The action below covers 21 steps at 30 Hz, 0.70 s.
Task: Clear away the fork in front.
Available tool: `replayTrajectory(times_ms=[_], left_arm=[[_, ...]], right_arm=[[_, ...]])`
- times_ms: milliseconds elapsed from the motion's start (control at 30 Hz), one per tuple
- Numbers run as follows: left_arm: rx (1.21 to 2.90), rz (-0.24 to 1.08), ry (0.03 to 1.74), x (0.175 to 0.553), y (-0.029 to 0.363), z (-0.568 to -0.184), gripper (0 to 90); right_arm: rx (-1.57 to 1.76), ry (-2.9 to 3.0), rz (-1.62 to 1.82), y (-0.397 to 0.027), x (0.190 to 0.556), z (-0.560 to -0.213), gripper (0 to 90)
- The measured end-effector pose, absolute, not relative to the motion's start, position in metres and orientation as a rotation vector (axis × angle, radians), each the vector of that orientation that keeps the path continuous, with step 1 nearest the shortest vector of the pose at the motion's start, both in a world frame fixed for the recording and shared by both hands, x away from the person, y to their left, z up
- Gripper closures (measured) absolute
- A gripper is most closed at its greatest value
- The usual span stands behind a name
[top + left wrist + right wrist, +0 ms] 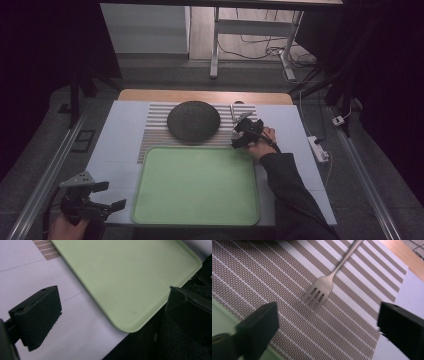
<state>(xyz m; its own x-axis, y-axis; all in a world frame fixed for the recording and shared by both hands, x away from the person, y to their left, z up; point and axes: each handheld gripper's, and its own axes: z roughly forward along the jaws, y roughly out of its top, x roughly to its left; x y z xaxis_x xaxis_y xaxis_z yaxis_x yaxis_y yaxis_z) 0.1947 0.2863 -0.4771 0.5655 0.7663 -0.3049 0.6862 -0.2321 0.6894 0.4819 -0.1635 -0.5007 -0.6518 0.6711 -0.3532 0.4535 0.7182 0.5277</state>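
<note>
A pale grey-white bench [120, 125] carries a brown-and-white striped placemat [155, 125] toward its far side, with a strip of bare wood along the far edge. A dark round plate [193, 121] sits on the placemat. A pale green tray [196, 186] lies on the near half of the bench, its far edge just beside the placemat's near edge. A metal fork [329, 280] lies flat on the placemat to the right of the plate, its tines toward the person. Around the bench the room is dark; a lit patch of floor beyond shows white furniture legs and loose cables, and a power strip lies on the floor to the right.

The right gripper [243, 131] hovers low over the placemat's right end, held by a hand with a dark sleeve that reaches in from the bottom right. Its 2 fingers [259, 325] are spread wide and hold nothing, with the fork's tines between and ahead of them. The left gripper [95, 197] sits off the near left corner of the bench, near the tray's near left corner. Its fingers [37, 315] are also spread wide and empty.
</note>
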Motion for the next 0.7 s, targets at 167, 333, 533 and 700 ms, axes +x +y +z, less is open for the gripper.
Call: replayTrajectory(times_ms=[167,333,533,700], left_arm=[[1.973,0.121,1.165,0.195,0.286,-0.477,0.9],[1.975,0.121,1.164,0.195,0.286,-0.477,0.9],[1.981,0.119,1.161,0.195,0.286,-0.477,0.9],[1.985,0.121,1.159,0.195,0.285,-0.477,0.9]], right_arm=[[0.801,2.42,0.518,-0.157,0.485,-0.503,36.9],[0.756,2.448,0.495,-0.153,0.487,-0.504,50.8],[0.724,2.475,0.461,-0.149,0.488,-0.508,69.3],[0.659,2.414,0.38,-0.147,0.482,-0.507,85.9]])
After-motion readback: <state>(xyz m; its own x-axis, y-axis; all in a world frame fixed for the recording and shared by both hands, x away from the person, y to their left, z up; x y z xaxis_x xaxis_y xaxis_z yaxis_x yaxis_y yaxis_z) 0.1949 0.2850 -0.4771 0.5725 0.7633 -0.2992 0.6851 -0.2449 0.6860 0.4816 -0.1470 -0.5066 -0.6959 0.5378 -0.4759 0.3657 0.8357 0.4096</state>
